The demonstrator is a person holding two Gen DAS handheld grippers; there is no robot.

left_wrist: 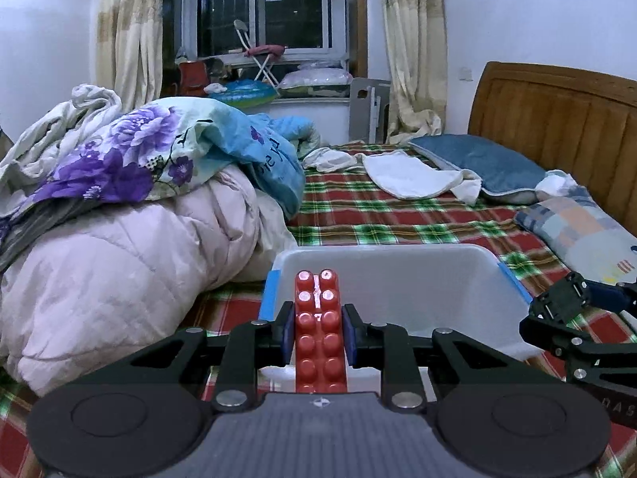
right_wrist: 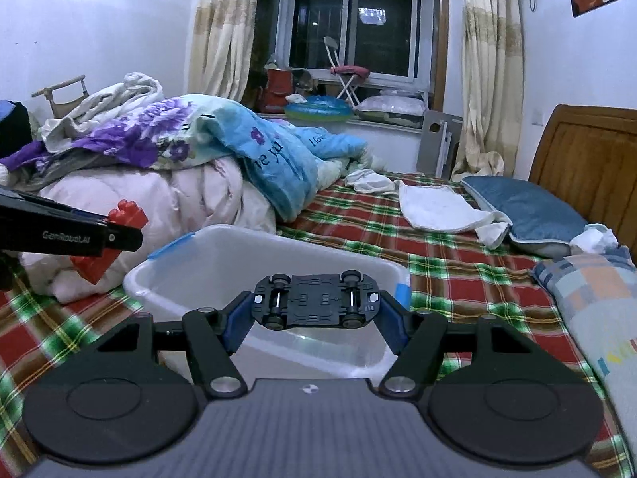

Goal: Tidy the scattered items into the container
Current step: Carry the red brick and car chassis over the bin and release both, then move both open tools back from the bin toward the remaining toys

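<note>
My left gripper (left_wrist: 317,336) is shut on a long red toy brick (left_wrist: 319,330) and holds it over the near rim of a white plastic bin (left_wrist: 418,275) with blue handles. The brick (right_wrist: 119,219) and the left gripper also show at the left of the right wrist view. My right gripper (right_wrist: 314,310) is shut on a black toy car (right_wrist: 314,300), held underside up above the bin's (right_wrist: 223,255) near edge. The car (left_wrist: 561,298) and the right gripper show at the right edge of the left wrist view. The bin's inside looks empty.
The bin sits on a red and green plaid bed sheet (right_wrist: 458,255). A pile of quilts (left_wrist: 131,215) lies to the left. Pillows (left_wrist: 489,167) and a white cloth (left_wrist: 406,175) lie at the back right by the wooden headboard (left_wrist: 557,111).
</note>
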